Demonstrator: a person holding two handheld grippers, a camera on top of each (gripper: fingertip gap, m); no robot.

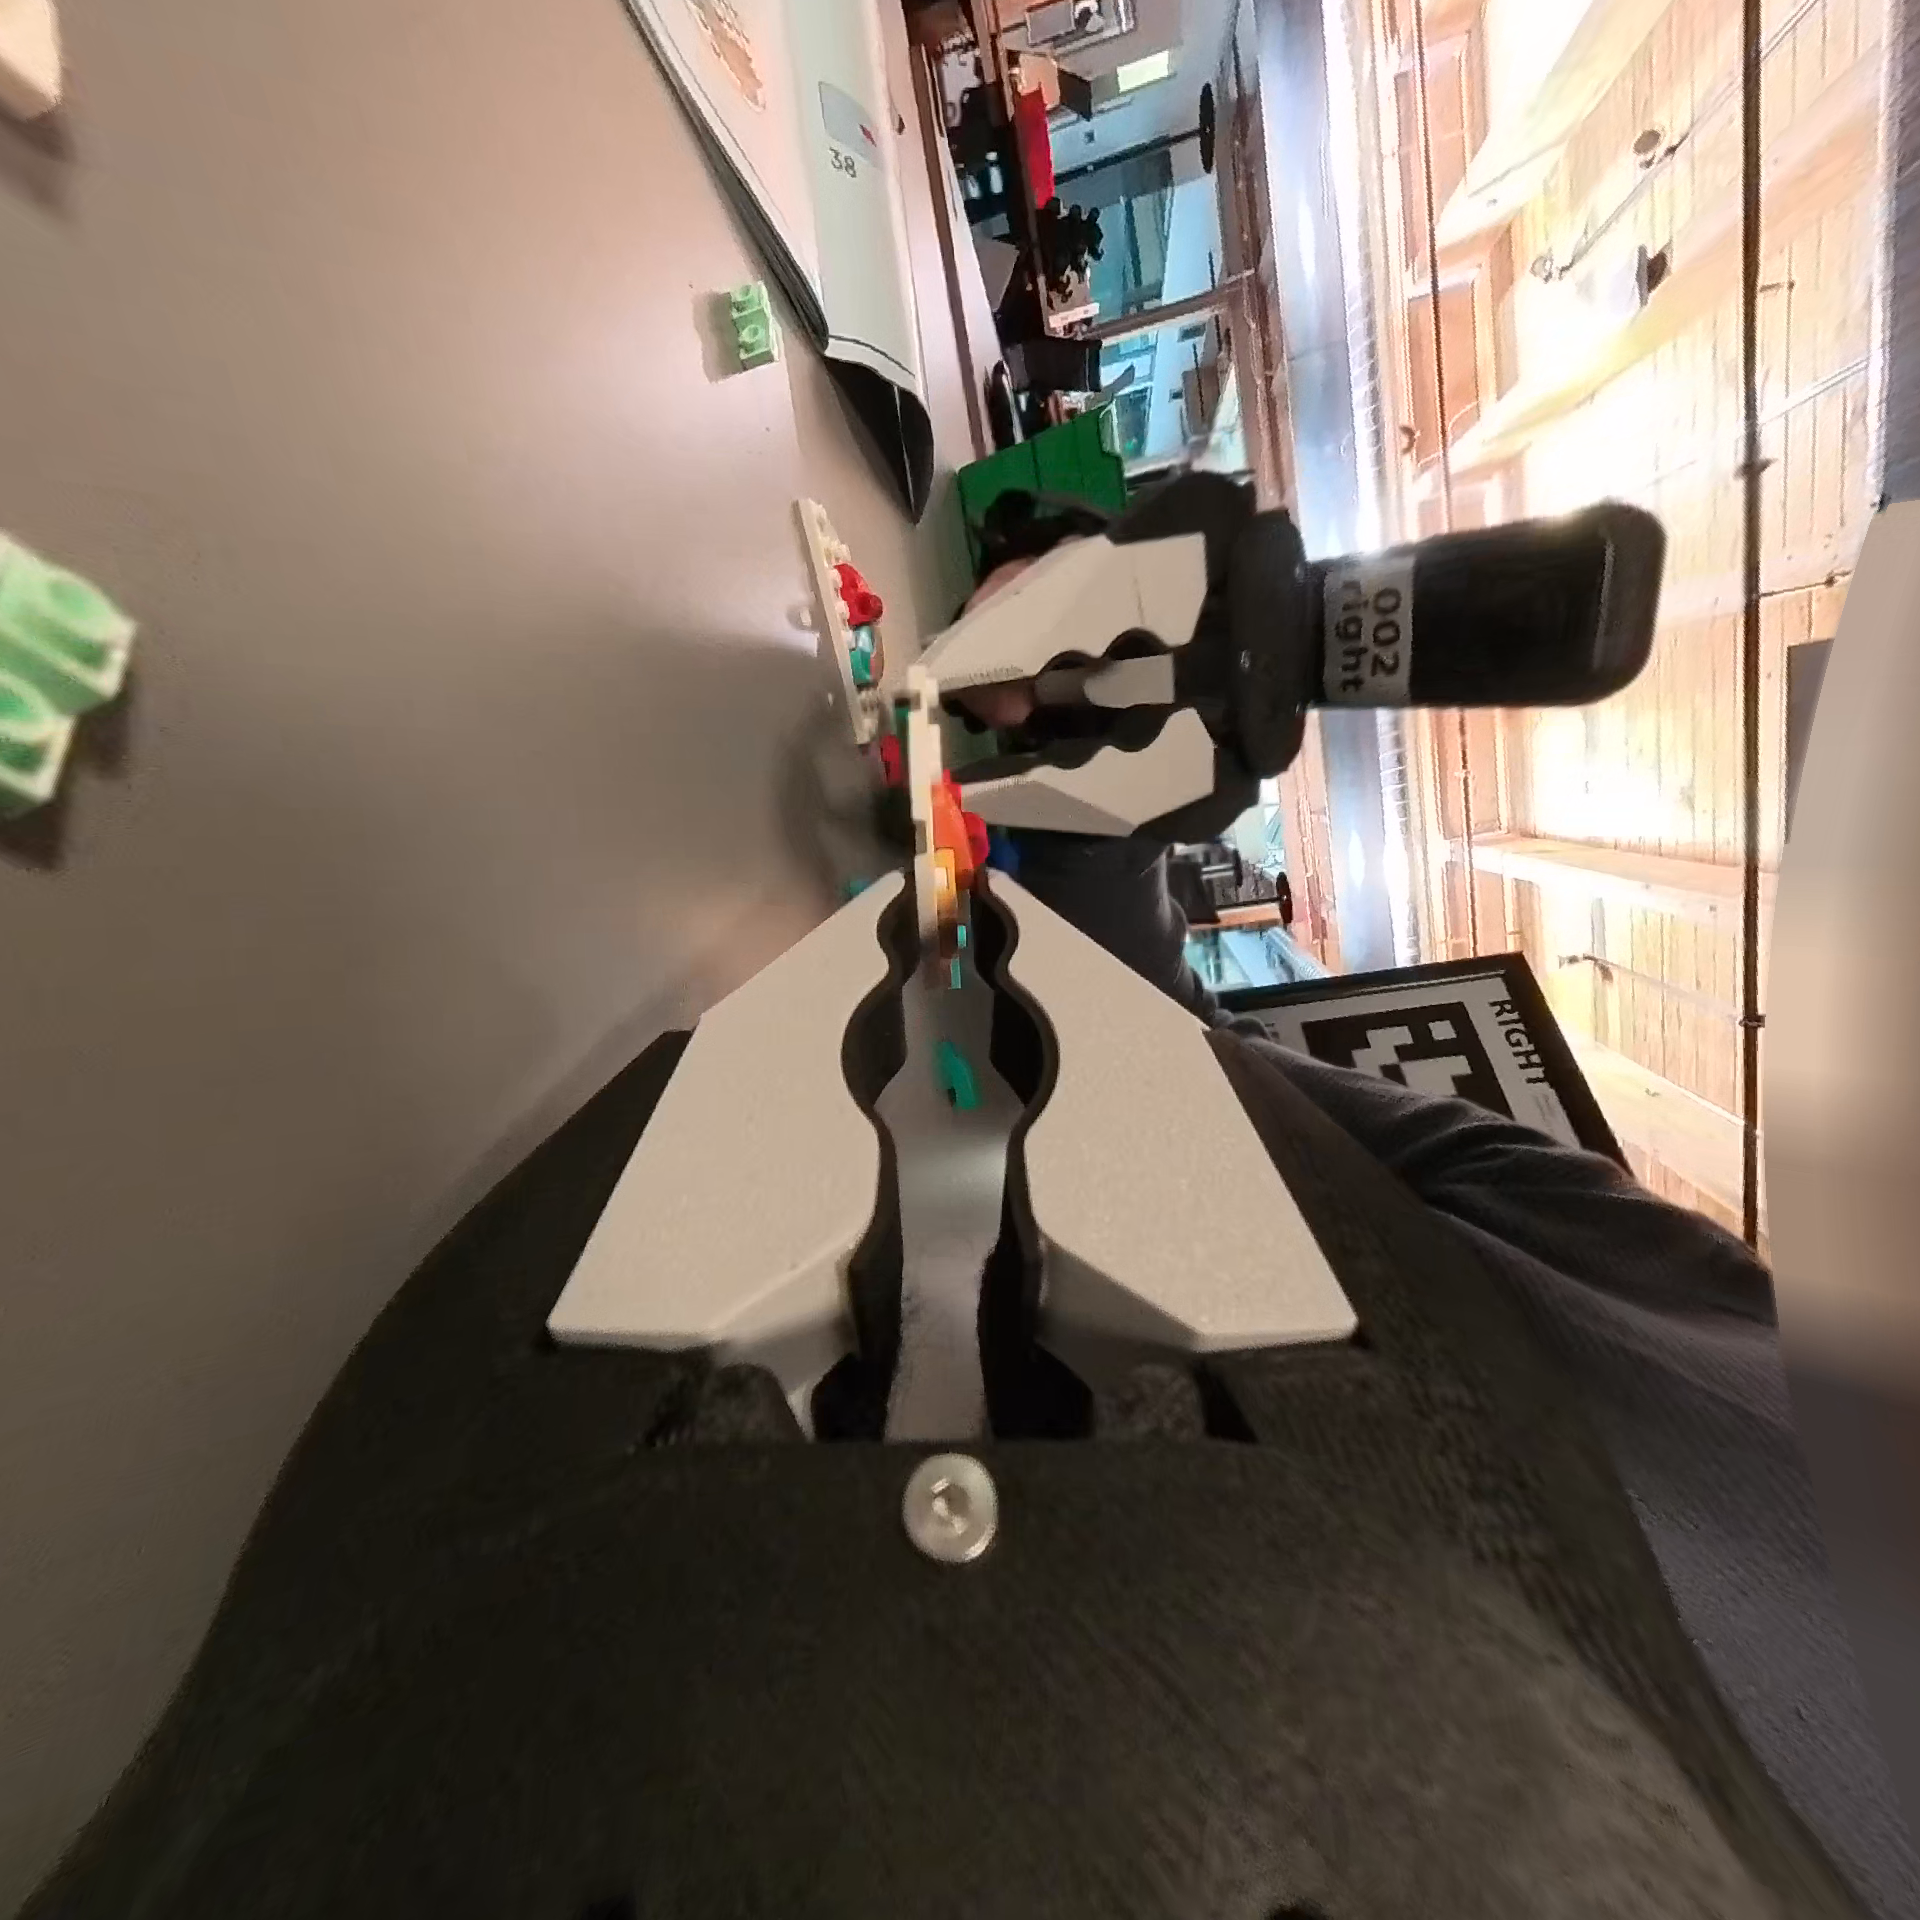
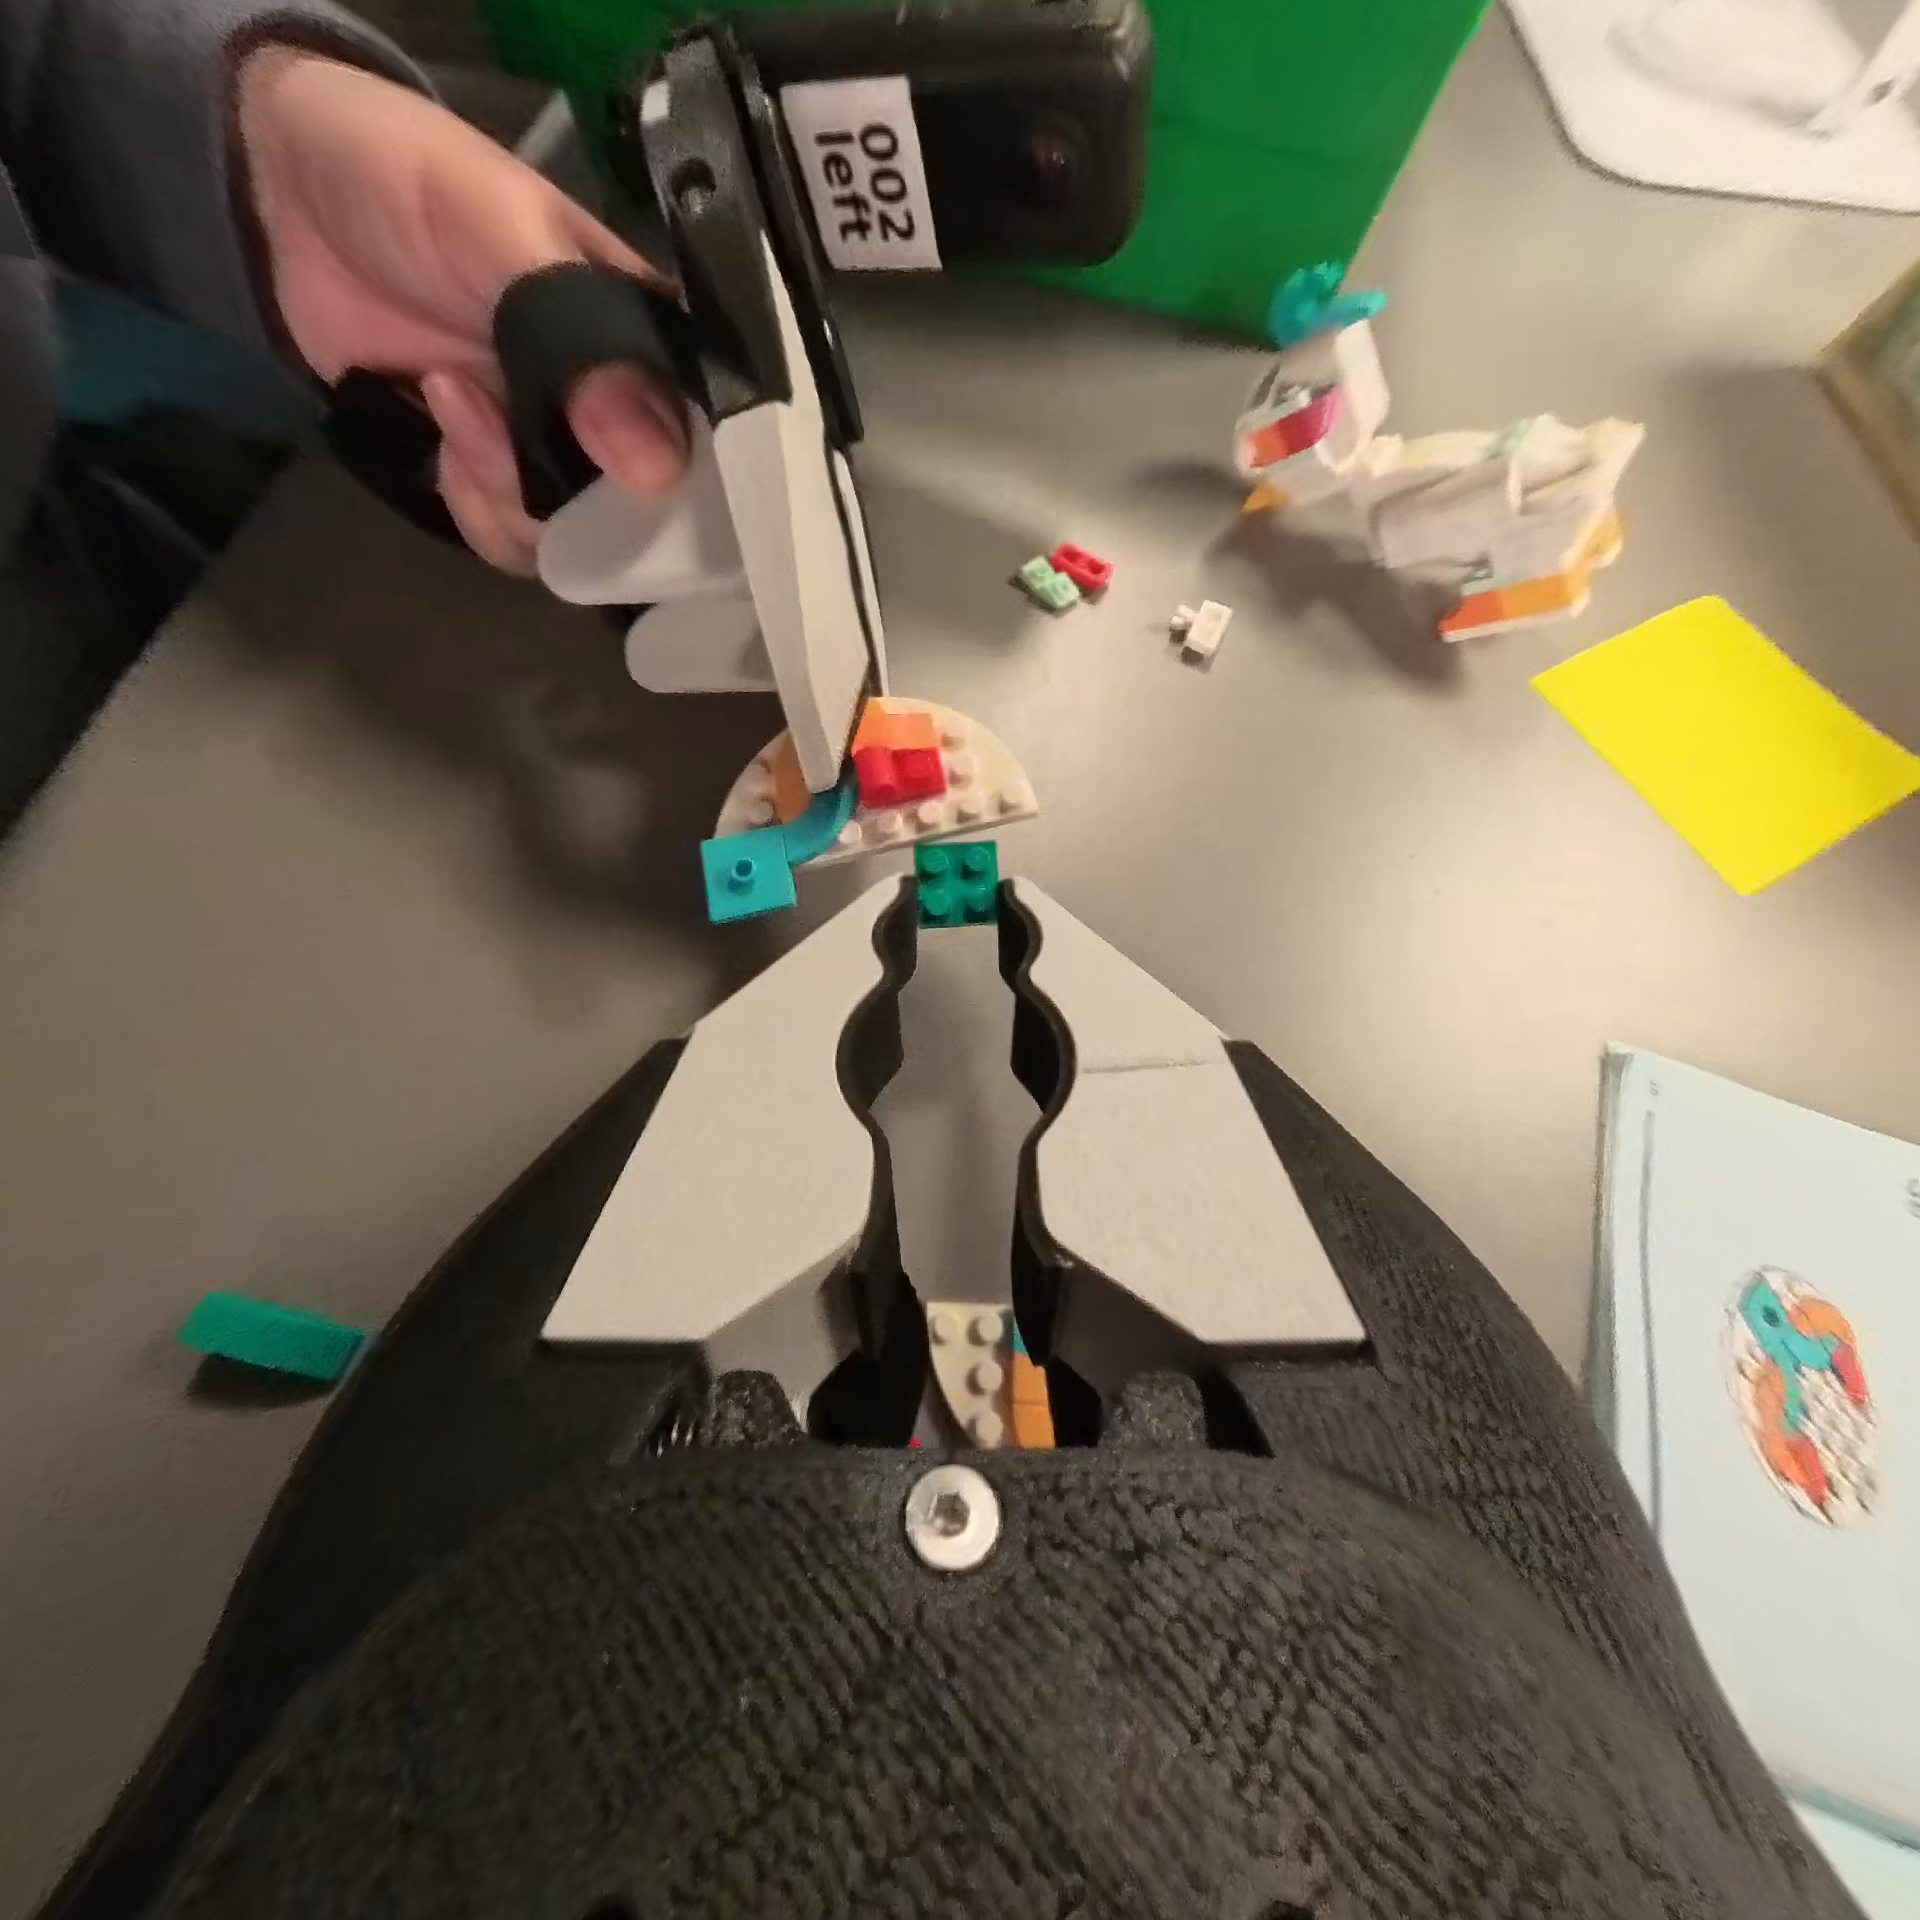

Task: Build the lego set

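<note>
Green plastic bin (image 2: 1278,156): top of the right wrist view, behind the left gripper; its contents can't be made out.
Left gripper (image 2: 831,748): upper centre of the right wrist view, fingers pressed onto the half-round pale grey studded plate (image 2: 966,800) carrying red, orange and teal bricks; a person's hand (image 2: 447,312) holds it at upper left.
Same plate, left wrist view: edge-on, clamped between the grey fingers (image 1: 810,1091) at frame centre.
Right gripper (image 2: 957,888): tips pinching a small dark green two-by-two brick (image 2: 957,883), just below the plate's straight edge, nearly touching.
White brick-built bird model (image 2: 1455,499): upper right, well apart on the grey table (image 2: 1299,935).
Yellow paper sheet (image 2: 1714,738): right edge.
Loose red and pale green bricks (image 2: 1065,577): between bird and plate.
</note>
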